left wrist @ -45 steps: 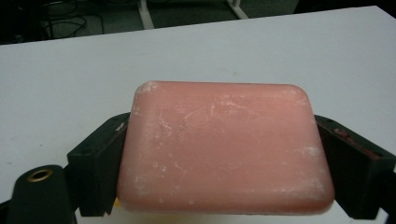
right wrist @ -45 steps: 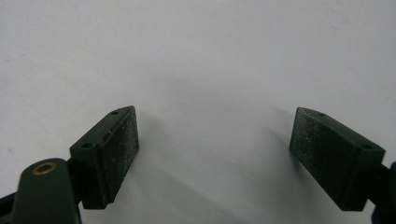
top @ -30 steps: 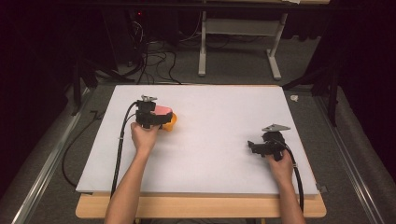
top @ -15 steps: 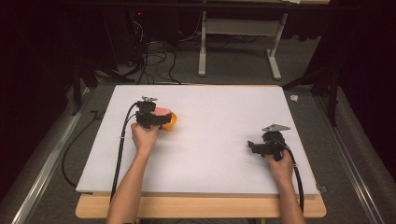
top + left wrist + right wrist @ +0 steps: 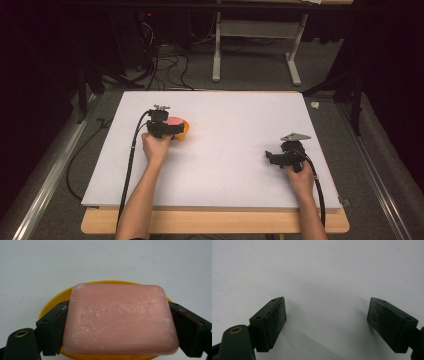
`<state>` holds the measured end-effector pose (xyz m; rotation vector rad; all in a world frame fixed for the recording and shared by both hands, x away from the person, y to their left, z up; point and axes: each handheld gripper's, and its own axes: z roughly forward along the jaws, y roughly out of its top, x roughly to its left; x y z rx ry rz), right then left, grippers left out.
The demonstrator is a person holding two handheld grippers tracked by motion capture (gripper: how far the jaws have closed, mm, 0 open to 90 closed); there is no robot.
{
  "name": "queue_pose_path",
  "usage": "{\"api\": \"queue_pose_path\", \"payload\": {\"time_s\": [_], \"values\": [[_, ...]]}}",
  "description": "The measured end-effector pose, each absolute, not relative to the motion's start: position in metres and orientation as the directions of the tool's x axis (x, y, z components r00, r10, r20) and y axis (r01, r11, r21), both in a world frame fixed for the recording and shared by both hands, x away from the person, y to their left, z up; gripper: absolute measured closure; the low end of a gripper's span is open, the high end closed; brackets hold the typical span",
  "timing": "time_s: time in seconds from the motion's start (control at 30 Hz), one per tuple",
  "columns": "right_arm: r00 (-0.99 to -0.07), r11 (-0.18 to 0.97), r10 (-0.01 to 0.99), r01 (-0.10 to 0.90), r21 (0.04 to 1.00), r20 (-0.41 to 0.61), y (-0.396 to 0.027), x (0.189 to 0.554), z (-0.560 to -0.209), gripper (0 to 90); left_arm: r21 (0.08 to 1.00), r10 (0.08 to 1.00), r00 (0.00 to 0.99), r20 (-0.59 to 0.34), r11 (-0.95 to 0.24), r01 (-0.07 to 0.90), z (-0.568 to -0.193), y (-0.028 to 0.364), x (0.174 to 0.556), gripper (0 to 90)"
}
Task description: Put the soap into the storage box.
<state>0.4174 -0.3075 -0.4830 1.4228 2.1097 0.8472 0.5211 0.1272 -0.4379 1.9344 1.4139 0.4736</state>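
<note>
A pink soap bar (image 5: 120, 317) lies flat over a round yellow dish (image 5: 53, 301). My left gripper (image 5: 120, 332) is shut on it, with one black jaw pressed against each short side. In the high view the left gripper (image 5: 173, 128) is at the table's left middle, with the soap bar (image 5: 175, 121) and the dish (image 5: 186, 131) at its tip. I cannot tell whether the soap rests in the dish or hangs just above it. My right gripper (image 5: 268, 157) sits low at the right of the white table (image 5: 235, 120). Its jaws stand wide apart over bare surface, so the right gripper (image 5: 327, 322) is open.
The white board lies on a wooden table whose front edge (image 5: 215, 222) shows below it. Cables trail from both grippers toward the person. A white table frame (image 5: 255, 35) and loose cables (image 5: 165, 65) sit on the dark floor beyond the far edge.
</note>
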Motion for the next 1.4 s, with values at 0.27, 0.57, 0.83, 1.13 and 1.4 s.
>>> {"api": "queue_pose_path", "payload": {"time_s": [0.27, 0.57, 0.83, 1.13, 1.4], "values": [[-0.363, 0.277, 0.931, 0.651, 0.706, -0.032, -0.307, 0.417, -0.483, 16.1, 0.704, 0.934, 0.343, -0.095, -0.181, 0.686, -0.440, 0.126, 0.522, 14.0], [-0.363, 0.278, 0.931, 0.651, 0.706, -0.032, -0.307, 0.417, -0.483, 16.1, 0.691, 0.935, 0.346, -0.074, -0.202, 0.694, -0.443, 0.124, 0.523, 14.0], [-0.362, 0.277, 0.931, 0.651, 0.706, -0.031, -0.307, 0.417, -0.483, 16.2, 0.672, 0.940, 0.336, -0.050, -0.218, 0.708, -0.448, 0.122, 0.524, 13.9], [-0.363, 0.277, 0.931, 0.652, 0.706, -0.031, -0.307, 0.417, -0.483, 16.2, 0.713, 0.935, 0.348, -0.067, -0.199, 0.672, -0.439, 0.125, 0.521, 11.9], [-0.361, 0.275, 0.932, 0.653, 0.706, -0.030, -0.307, 0.417, -0.483, 16.2, 0.744, 0.931, 0.361, -0.050, -0.207, 0.636, -0.427, 0.130, 0.514, 11.4]]}}
